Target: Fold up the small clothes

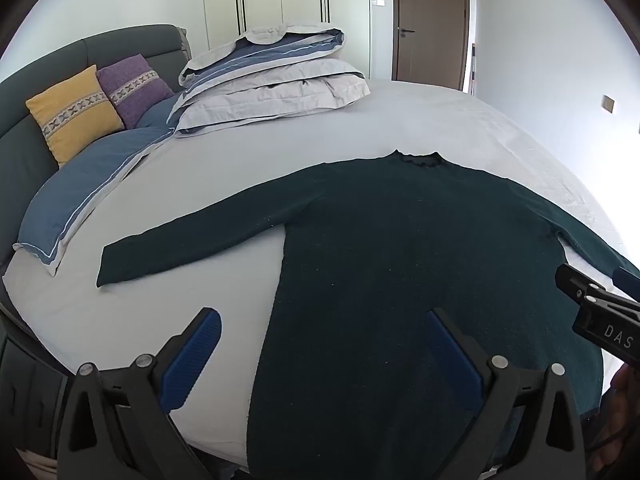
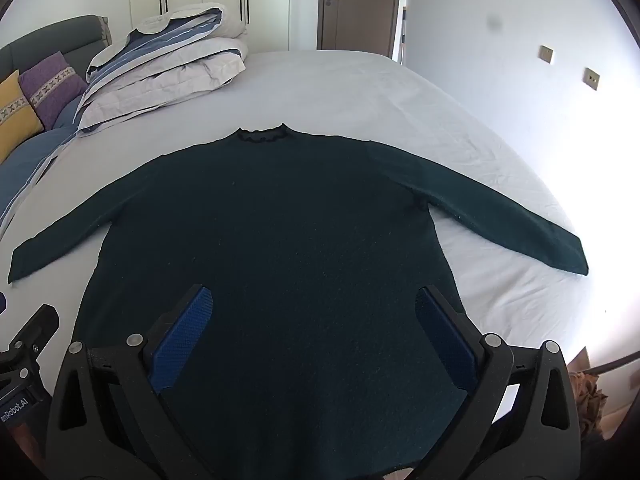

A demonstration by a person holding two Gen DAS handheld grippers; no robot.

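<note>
A dark green long-sleeved sweater (image 1: 400, 248) (image 2: 272, 232) lies flat on the bed, collar at the far side, both sleeves spread outward. My left gripper (image 1: 324, 314) hovers open above the sweater's lower left edge, one blue pad over the sheet, the other over the knit. My right gripper (image 2: 314, 292) hangs open over the lower body of the sweater, nothing between its pads. The right gripper's black finger shows at the right edge of the left wrist view, and the left gripper's finger at the lower left of the right wrist view.
The bed's pale grey sheet (image 1: 400, 120) (image 2: 360, 92) spreads around the sweater. A folded duvet and pillows (image 1: 272, 80) (image 2: 160, 64) are stacked at the far left, by yellow (image 1: 76, 112) and purple (image 1: 134, 88) cushions against the headboard. A wall runs along the bed's right side.
</note>
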